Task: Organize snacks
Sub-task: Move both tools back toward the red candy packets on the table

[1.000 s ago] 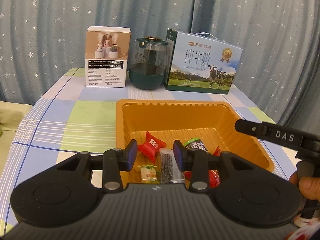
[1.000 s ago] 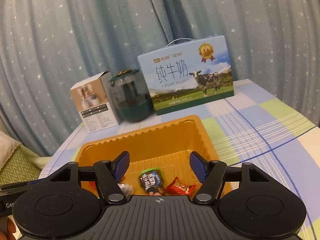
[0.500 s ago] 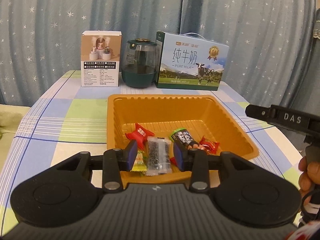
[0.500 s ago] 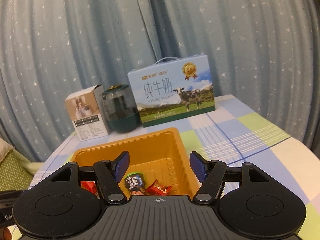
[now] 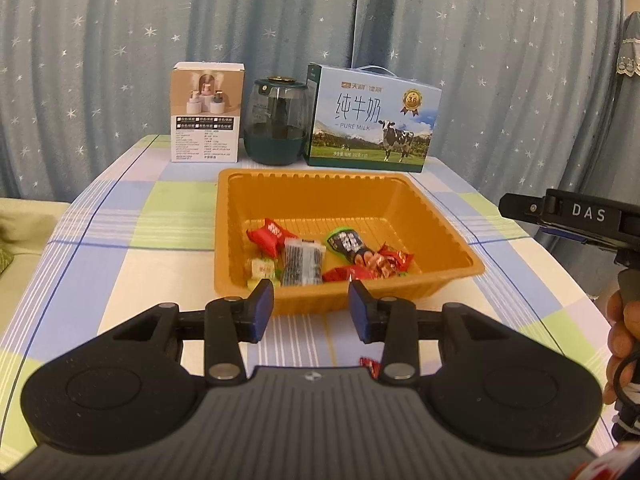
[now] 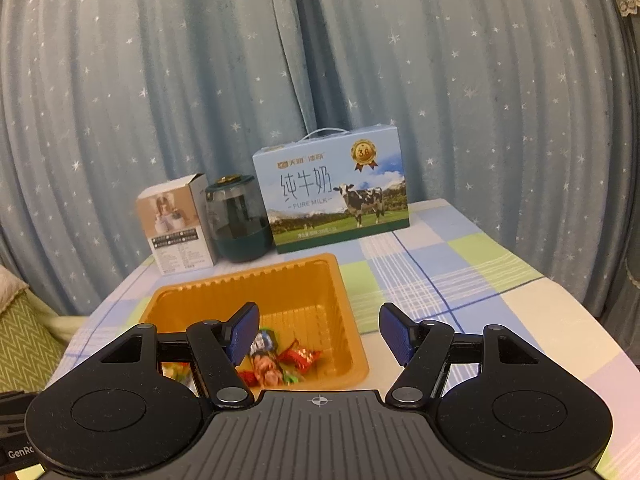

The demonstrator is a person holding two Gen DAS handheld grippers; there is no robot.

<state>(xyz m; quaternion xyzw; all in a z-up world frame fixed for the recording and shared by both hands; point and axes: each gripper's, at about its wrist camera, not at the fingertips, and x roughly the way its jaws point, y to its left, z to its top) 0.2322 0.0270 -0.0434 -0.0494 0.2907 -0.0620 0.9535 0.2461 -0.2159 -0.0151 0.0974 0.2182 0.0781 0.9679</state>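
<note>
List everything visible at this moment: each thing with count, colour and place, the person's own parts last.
tray: one, orange, middle of the table
wrapped snacks: several, red, green, yellow and clear-black, near end of the tray
loose snack: one, red, on the table behind the left gripper's finger, mostly hidden
milk carton: one, blue and green, back right
jar: one, dark green and clear, back middle
small box: one, white and tan, back left
tablecloth: one, checked blue, green and white
curtain: blue with white stars, behind the table
left gripper: black, blue pads, jaws opening, nothing between
right gripper: black, blue pads, open, empty
hand: one, right edge, holding the right gripper's handle
</note>
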